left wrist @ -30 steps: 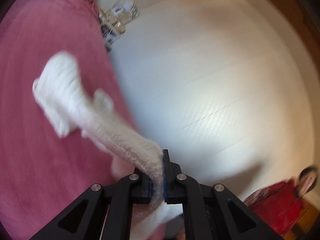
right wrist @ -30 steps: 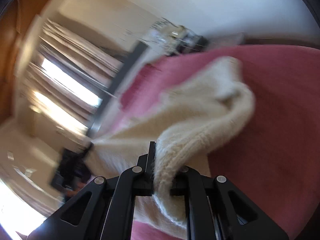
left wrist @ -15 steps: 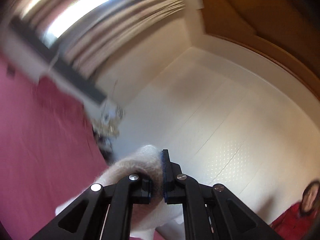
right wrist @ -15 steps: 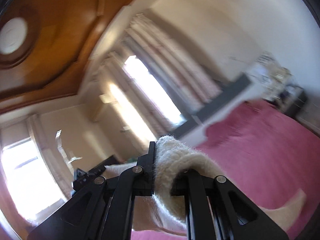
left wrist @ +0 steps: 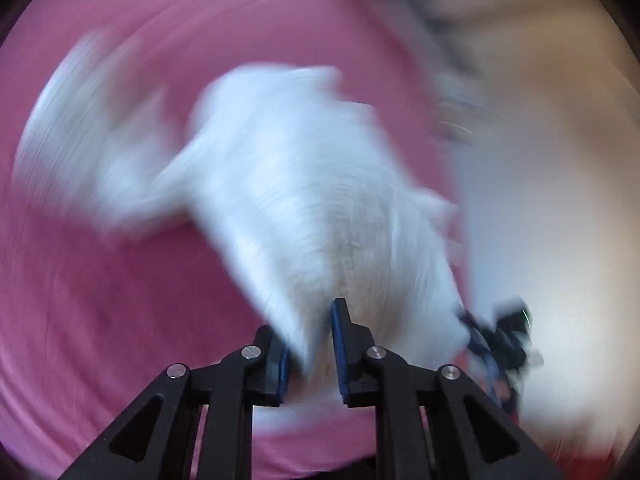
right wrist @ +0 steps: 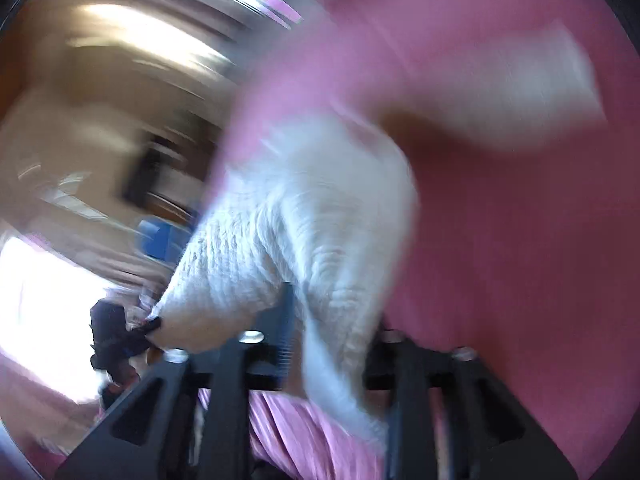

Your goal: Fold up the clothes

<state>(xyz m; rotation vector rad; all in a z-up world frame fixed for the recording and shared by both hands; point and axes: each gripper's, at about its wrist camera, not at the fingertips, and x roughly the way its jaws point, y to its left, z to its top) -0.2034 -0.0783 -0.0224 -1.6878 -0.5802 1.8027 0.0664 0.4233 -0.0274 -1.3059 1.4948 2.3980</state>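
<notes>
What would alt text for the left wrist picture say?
A fluffy white sweater spreads over a pink bedspread, badly blurred by motion. Its near edge lies between the opening jaws of the black left gripper at the bottom. A pale wall fills the right side.

fuzzy white knit sweater (left wrist: 312,184) on matt pink cloth bedspread (left wrist: 120,320).

pink bedspread (left wrist: 100,320) covers the whole bed, and a fuzzy white sweater (left wrist: 304,200) is sprawled on it, all blurry
</notes>
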